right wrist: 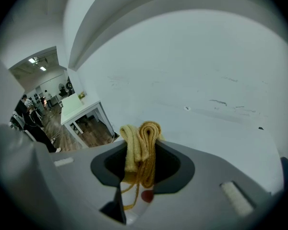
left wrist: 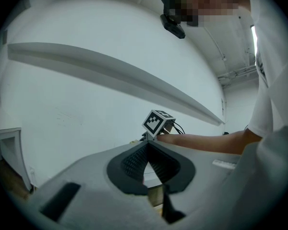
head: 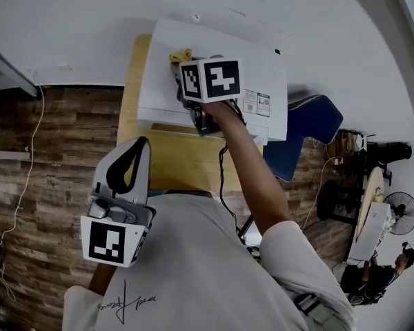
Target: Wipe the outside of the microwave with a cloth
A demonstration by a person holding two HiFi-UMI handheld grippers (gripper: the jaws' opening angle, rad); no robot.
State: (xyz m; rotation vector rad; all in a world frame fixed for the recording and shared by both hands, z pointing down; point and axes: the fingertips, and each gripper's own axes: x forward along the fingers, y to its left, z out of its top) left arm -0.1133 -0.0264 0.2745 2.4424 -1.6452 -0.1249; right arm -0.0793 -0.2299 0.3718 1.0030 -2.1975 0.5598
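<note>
The left gripper (head: 142,147) is held low, close against the person's white T-shirt, a smooth grey plastic shell with dark ribbed pads. Its jaws lean together into a narrow peak, tips meeting, with nothing between them (left wrist: 147,146); only a small triangular gap shows lower down. It is well apart from the work.

Ahead stands a narrow table (head: 167,158) with a pale, plain wooden top, set against a white wall (head: 69,26) over a floor (head: 48,157) of rough, mixed-brown planks. On the table sits the microwave (head: 262,64), a boxy white casing with flat matte panels and small printed stickers on one face.

Over the back left of its top panel is the cloth (head: 181,55), yellow and soft. Up close it is a thick, looped knit, folded into two rolls, one pale and one ochre, with loose threads trailing down (right wrist: 140,140).

The right gripper (head: 179,66), at the end of an outstretched bare arm (head: 252,171), has its jaws clamped tight on those folds (right wrist: 141,150).

Further right, just beside the table, is a chair (head: 307,126) with a smooth blue seat.
</note>
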